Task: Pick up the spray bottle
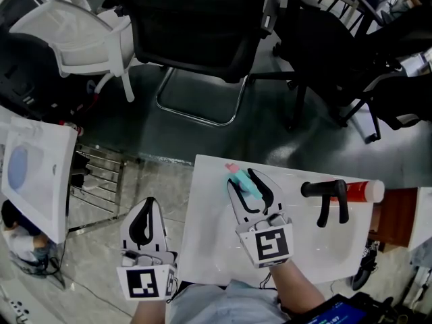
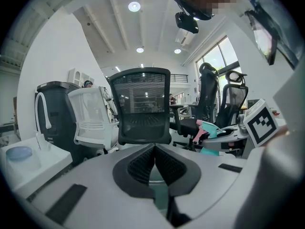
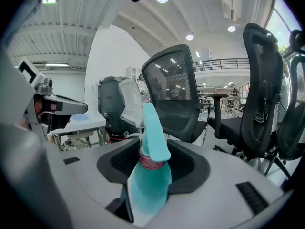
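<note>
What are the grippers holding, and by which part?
Left gripper: nothing. Spray bottle: its body sits between the right gripper jaws; whether they grip cannot be told.

The spray bottle (image 3: 148, 185) on the white table (image 1: 216, 248) is teal with a pink collar; the chair (image 1: 196, 19) beyond is black.
</note>
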`<state>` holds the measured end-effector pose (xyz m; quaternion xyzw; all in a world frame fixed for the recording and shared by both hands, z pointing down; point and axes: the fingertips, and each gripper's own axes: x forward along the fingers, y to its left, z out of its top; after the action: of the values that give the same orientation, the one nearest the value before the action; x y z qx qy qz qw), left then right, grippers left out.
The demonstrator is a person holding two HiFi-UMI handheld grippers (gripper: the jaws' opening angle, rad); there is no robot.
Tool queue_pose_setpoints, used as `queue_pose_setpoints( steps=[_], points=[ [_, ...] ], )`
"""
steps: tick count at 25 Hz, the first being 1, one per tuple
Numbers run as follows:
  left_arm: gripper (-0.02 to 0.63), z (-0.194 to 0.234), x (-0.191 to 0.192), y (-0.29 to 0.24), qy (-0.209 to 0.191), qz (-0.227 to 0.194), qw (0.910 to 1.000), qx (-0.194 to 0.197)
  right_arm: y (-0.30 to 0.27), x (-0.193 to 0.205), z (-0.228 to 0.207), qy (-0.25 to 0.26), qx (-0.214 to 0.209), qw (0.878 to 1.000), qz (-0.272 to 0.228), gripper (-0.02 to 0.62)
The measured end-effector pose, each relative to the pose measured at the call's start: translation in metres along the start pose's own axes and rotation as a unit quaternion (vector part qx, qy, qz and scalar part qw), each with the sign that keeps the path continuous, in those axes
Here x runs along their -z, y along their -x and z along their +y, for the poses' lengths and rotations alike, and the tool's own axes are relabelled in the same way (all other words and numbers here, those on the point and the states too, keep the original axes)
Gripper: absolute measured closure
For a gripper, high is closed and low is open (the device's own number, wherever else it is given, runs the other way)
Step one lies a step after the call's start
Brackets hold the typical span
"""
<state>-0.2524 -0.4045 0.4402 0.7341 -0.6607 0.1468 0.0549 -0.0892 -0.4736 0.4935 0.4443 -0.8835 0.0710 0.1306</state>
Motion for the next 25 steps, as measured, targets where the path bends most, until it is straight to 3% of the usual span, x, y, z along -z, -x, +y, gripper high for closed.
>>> queue_pose_setpoints(
  steps=[15,25],
  points=[
    [0.590,-0.002,-0.009,0.005,-0.003,-0.008,1.0000,0.000,0.005,-0.004,0.001,-0.003,0.005,1.000,-0.003,0.426],
    [0.589,-0.012,-0.033,0.025,-0.008,-0.041,0.9991,0.008,0.034,-0.036,0.007,0.008,0.013,0.999,-0.039,0.434]
  ],
)
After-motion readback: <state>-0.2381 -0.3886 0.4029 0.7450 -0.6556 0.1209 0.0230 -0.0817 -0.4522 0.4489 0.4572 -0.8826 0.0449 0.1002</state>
